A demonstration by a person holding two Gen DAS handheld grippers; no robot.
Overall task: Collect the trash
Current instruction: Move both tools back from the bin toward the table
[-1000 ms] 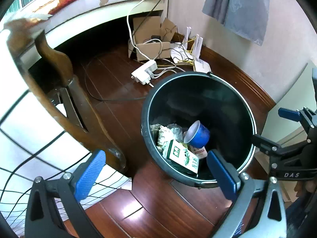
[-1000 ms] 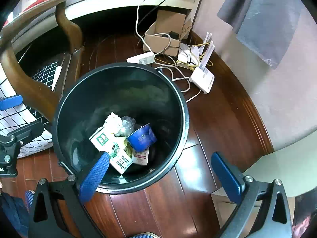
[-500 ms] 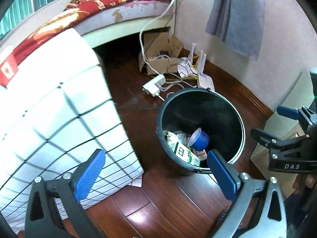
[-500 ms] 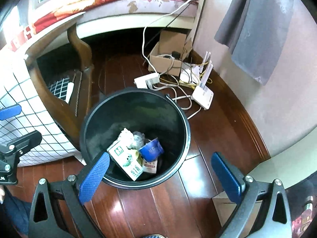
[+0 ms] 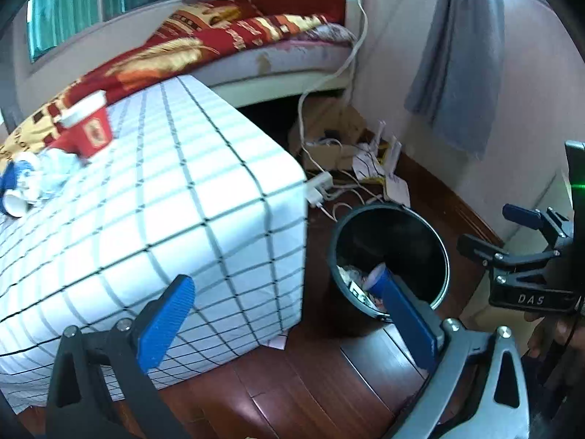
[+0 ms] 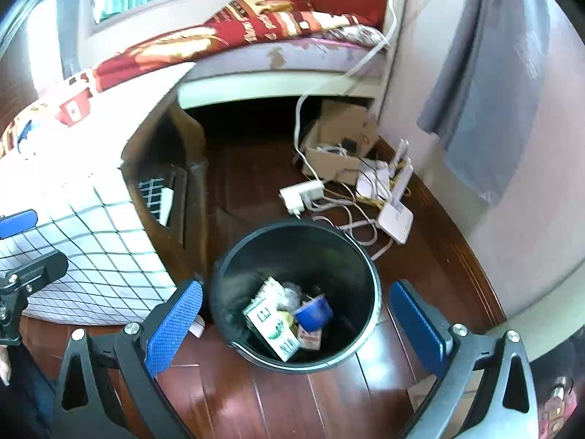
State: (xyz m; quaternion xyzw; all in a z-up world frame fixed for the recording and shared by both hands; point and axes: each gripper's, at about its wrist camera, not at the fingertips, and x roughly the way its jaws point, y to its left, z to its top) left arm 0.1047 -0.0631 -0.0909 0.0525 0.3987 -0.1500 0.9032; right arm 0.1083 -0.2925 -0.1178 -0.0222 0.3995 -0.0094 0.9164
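Wooden floor [image 6: 256, 402] holds the upright black bin [image 6: 365, 267] (mouth up), both claws [image 5: 289, 314] [image 6: 296, 322] released, empty.

a checked tablecloth [image 5: 153, 197] is spread at nine o'clock; a cardboard box [image 6: 340, 142] and white router [image 6: 396, 216] are seen at one o'clock.
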